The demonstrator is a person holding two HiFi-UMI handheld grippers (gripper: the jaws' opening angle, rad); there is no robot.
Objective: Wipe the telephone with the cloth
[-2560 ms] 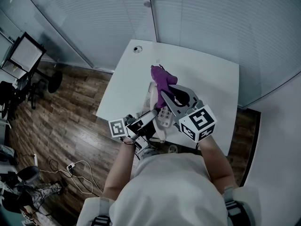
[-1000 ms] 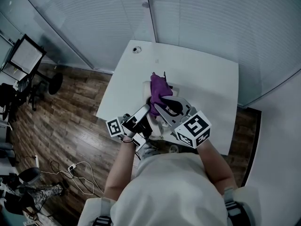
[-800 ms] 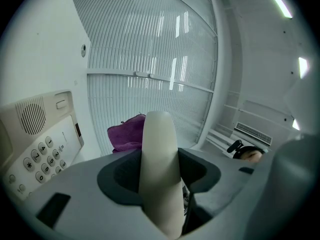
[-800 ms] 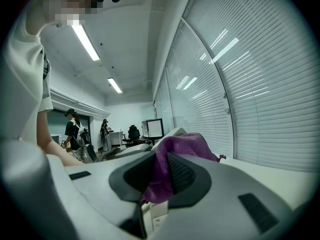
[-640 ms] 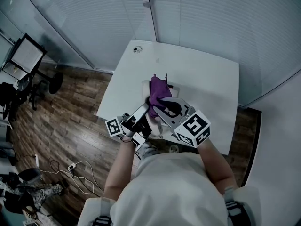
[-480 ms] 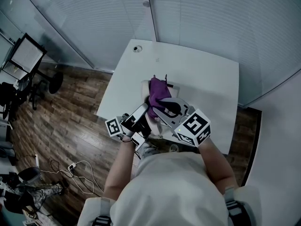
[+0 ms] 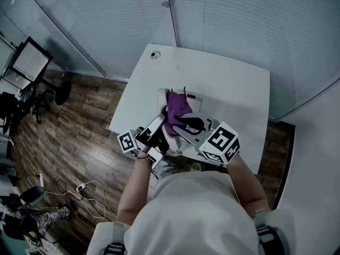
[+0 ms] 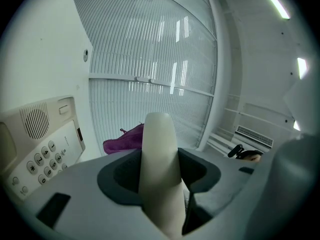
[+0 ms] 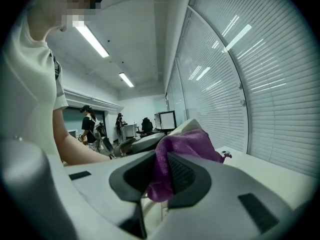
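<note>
My left gripper (image 7: 158, 127) is shut on the cream telephone handset (image 8: 159, 169), which stands up between its jaws. The handset's far end (image 7: 162, 96) shows over the white table (image 7: 234, 89). My right gripper (image 7: 186, 122) is shut on the purple cloth (image 9: 182, 146), and the cloth (image 7: 178, 107) lies against the handset's upper part. In the left gripper view the cloth (image 8: 125, 139) shows just behind the handset. The telephone base (image 8: 47, 146), with its keypad and speaker grille, lies at the left of that view. In the head view the grippers mostly hide the base.
A round cable port (image 7: 155, 55) sits at the table's far left corner. A small dark object (image 7: 194, 96) lies just beyond the cloth. Slatted blinds (image 7: 223, 20) close off the far side. Wooden floor, chairs and a monitor (image 7: 29, 62) lie to the left. People stand in the background (image 9: 90, 126).
The right gripper and the cloth have come back along the handset towards me. The handset's far end now shows beside the cloth. The left gripper has stayed almost still.
</note>
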